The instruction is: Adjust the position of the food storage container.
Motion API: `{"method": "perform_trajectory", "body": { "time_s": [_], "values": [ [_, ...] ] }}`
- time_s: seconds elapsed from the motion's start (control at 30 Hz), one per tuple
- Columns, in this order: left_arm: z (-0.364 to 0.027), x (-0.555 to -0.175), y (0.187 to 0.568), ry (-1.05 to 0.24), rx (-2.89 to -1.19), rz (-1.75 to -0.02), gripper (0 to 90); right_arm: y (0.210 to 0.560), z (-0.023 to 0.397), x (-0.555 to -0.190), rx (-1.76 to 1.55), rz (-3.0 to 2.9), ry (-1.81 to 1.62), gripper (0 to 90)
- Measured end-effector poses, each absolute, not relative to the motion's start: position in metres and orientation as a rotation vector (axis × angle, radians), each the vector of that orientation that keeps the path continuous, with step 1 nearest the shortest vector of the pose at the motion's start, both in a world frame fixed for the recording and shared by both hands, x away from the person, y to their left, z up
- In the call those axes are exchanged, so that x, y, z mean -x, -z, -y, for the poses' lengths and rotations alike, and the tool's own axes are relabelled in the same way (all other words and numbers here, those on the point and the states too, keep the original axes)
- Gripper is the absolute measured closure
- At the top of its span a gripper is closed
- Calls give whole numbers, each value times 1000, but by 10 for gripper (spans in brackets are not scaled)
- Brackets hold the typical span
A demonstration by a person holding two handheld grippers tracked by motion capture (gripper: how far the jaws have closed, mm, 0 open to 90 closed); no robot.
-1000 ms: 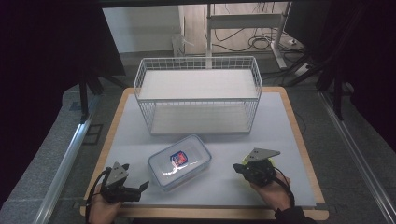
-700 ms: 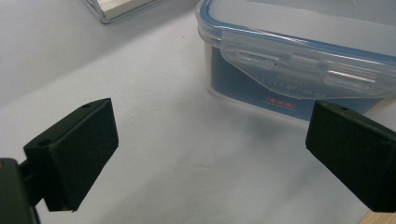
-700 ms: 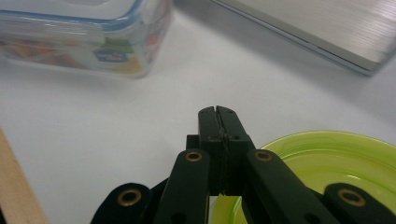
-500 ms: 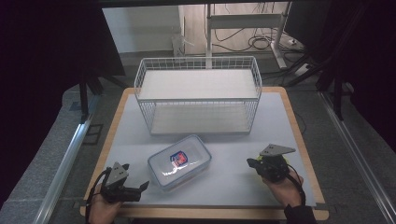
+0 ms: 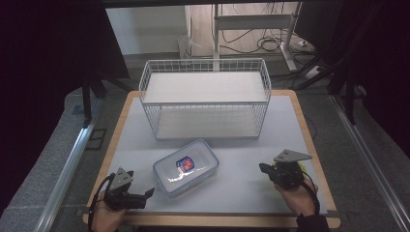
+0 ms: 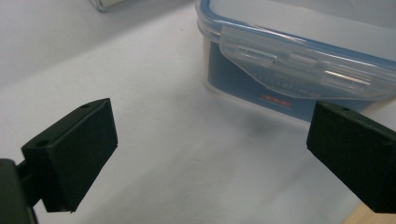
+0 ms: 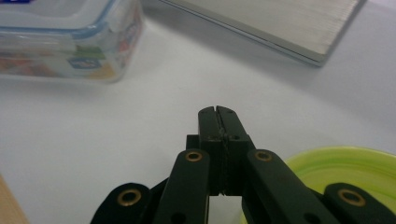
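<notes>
A clear food box with a blue-rimmed clip lid (image 5: 186, 166) lies on the white table mat, front centre. My left gripper (image 5: 147, 194) rests at the front left and points at the box's near end. In the left gripper view its jaws stand wide open (image 6: 210, 154) with nothing between them, and the box's clip side (image 6: 299, 60) is just ahead. My right gripper (image 5: 264, 168) sits at the front right, pointing left toward the box with a gap between. In the right gripper view its jaws (image 7: 218, 116) are pressed together and empty, and the box (image 7: 70, 37) lies off to the upper left.
A white wire basket rack (image 5: 205, 96) with a shelf board stands across the back of the mat; its base board (image 7: 280, 23) lies ahead of the right gripper. A yellow-green round lid (image 7: 345, 172) lies beside and under the right gripper (image 5: 303, 167). The wooden table edge (image 5: 314, 145) runs close on the right.
My right gripper has slid to the right, away from the box, with its jaws still shut. The left gripper and the box have stayed where they were.
</notes>
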State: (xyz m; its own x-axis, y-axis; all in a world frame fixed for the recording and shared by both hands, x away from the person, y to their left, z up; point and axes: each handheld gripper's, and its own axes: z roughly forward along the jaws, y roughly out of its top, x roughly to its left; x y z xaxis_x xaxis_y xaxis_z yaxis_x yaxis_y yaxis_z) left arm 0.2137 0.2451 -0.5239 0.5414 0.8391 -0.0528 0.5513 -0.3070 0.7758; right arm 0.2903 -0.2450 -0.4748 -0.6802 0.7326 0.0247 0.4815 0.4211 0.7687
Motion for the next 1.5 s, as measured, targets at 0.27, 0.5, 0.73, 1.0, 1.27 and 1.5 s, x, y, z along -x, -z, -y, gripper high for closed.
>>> {"method": "perform_trajectory", "body": {
  "time_s": [0.27, 0.5, 0.73, 1.0, 1.27, 1.5],
  "values": [
    [-236, -213, 519, -463, -2021, -1100, 486, 474, 228, -286, -1005, -2394, -1167, 896],
    [-223, -227, 523, -419, -2056, -1134, 867, 478, 212, -287, -1003, -2422, -1187, 896],
    [-218, -244, 528, -379, -2033, -1180, 898, 487, 193, -292, -999, -2456, -1172, 897],
    [-208, -259, 530, -364, -2040, -1168, 898, 499, 181, -304, -1052, -2467, -1163, 897],
    [-198, -280, 530, -369, -2039, -1160, 899, 505, 164, -325, -1069, -2447, -1127, 897],
    [-191, -297, 531, -367, -2029, -1159, 899, 509, 159, -335, -1044, -2448, -1086, 897]
  ]
}}
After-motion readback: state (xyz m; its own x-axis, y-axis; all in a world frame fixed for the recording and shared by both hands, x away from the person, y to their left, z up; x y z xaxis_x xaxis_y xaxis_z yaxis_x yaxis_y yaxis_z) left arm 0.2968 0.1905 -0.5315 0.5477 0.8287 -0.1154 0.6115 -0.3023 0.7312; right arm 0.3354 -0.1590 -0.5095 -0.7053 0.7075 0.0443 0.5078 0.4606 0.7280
